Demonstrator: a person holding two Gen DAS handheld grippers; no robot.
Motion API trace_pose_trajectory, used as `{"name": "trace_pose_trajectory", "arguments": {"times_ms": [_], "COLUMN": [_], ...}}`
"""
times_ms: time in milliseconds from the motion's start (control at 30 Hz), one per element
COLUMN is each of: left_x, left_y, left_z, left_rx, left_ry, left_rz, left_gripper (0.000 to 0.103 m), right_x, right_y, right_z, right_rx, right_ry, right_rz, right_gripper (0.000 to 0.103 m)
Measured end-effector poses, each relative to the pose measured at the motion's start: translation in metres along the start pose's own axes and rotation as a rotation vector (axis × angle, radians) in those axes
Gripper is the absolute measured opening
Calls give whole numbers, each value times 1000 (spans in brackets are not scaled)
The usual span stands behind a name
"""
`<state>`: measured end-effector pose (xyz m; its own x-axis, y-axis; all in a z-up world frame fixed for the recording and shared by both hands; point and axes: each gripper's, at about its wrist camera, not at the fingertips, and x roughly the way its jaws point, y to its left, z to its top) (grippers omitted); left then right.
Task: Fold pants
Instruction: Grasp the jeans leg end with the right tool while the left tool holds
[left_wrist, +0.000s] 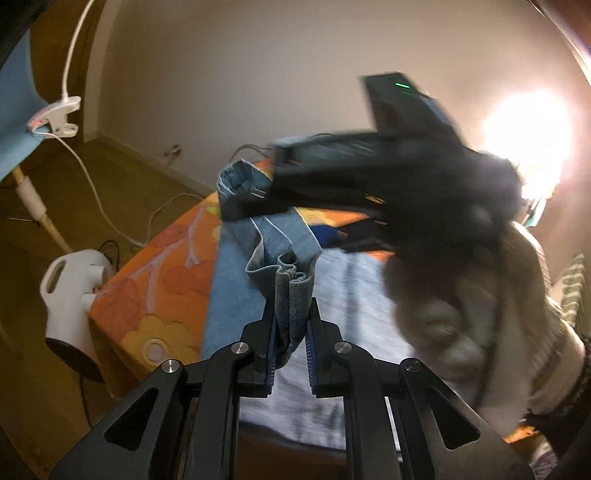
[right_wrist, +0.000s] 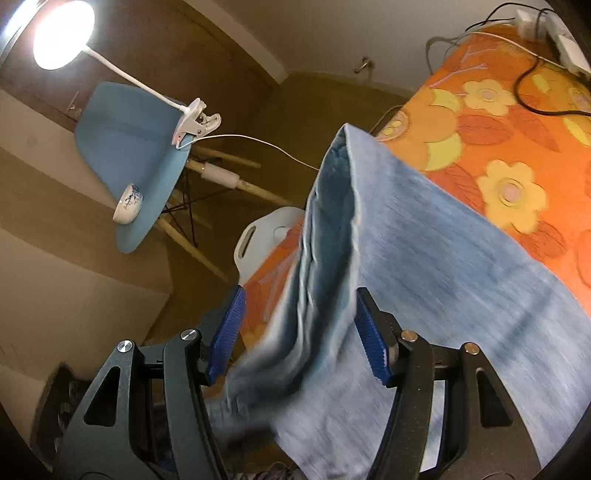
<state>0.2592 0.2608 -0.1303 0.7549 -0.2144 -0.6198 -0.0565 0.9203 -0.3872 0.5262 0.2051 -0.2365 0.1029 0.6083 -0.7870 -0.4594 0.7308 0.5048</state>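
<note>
Left wrist view, we note left gripper (left_wrist: 291, 314) pinching bunched pants (left_wrist: 284, 266), right gripper (right_wrist: 299, 328) fingers apart around a fold, over the orange-flowered bench (right_wrist: 491, 122).

We note the pants (right_wrist: 424, 295) spread on the desk (right_wrist: 498, 147), one fold draped over its edge; chair (right_wrist: 140, 155) and cup (right_wrist: 127, 206) stand beyond, cup on the seat.
</note>
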Motion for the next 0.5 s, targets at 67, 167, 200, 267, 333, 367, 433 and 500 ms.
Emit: {"name": "trace_pose_trajectory", "arguments": {"times_ms": [67,167,200,267,333,367,433,500], "left_x": [0,0,0,-1,-1,-1,-3,-7], "left_y": [-5,-14,-16,-20,-23,-23,-26,-33], "left_z": [-1,-5,-5,-6,-5,-4,-2,0], "left_rx": [12,23,26,32,27,20,2,9], "left_ry": [6,23,27,32,34,35,34,23], "left_rz": [-19,-58,-68,-83,-98,-108,-135,-152], "left_gripper": [12,12,12,12,11,12,12,12], "right_x": [5,5,5,4,3,0,-9,-29], "right_y": [1,-1,-4,-10,-15,-16,-16,-18], "right_z": [7,13,14,16,15,13,12,10], "right_rx": [-2,-7,-5,1,0,-4,-15,-17], "right_ry": [-1,2,3,8,20,14,-1,-41], "right_rz": [-12,-58,-78,-114,-138,-160,-175,-170], "right_gripper": [62,62,62,48,26,17,9,8]}}
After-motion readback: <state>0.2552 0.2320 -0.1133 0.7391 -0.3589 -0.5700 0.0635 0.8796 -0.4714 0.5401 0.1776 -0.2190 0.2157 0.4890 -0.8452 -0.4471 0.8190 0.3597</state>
